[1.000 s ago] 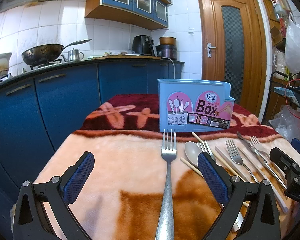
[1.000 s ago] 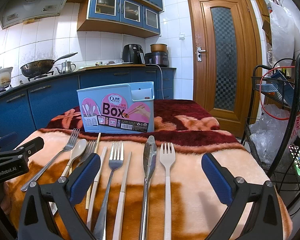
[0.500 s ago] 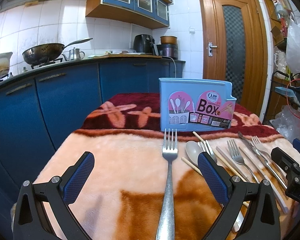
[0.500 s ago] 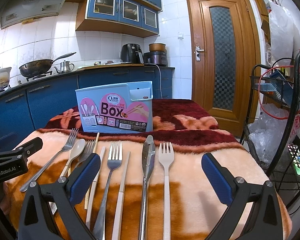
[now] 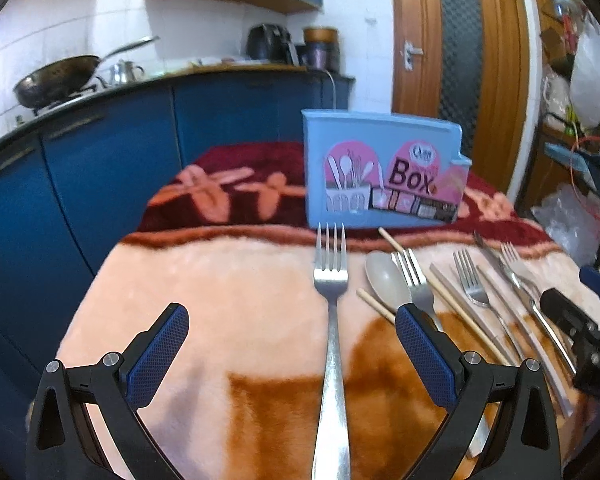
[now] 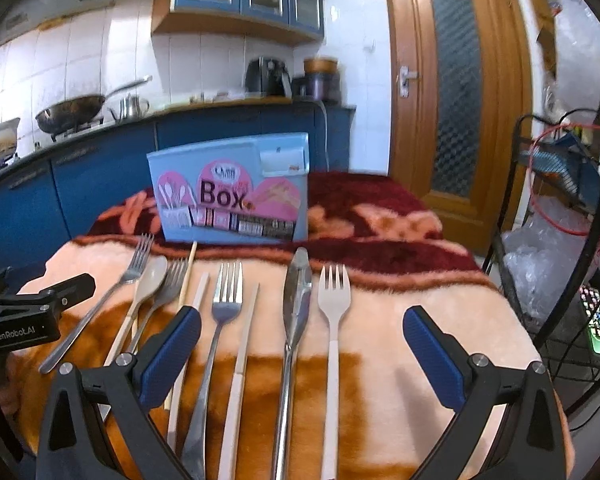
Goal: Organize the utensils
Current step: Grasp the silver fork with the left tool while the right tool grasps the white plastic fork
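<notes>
Jaws apart above fork (image 5: 331,280)

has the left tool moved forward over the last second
Yes, slightly. The left tool has edged forward and tilted down: the blue box now looks a bit larger and sits lower in its view.

Five forks (image 6: 228,300) lie on the blanket, with one spoon (image 6: 150,282), one knife (image 6: 296,292), some chopsticks (image 6: 188,276) and one blue box (image 6: 230,194).

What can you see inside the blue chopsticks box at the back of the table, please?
Nothing of the inside shows. The blue box stands upright with its labelled front facing both cameras, and nothing sticks out above its rim; its contents are hidden.
</notes>
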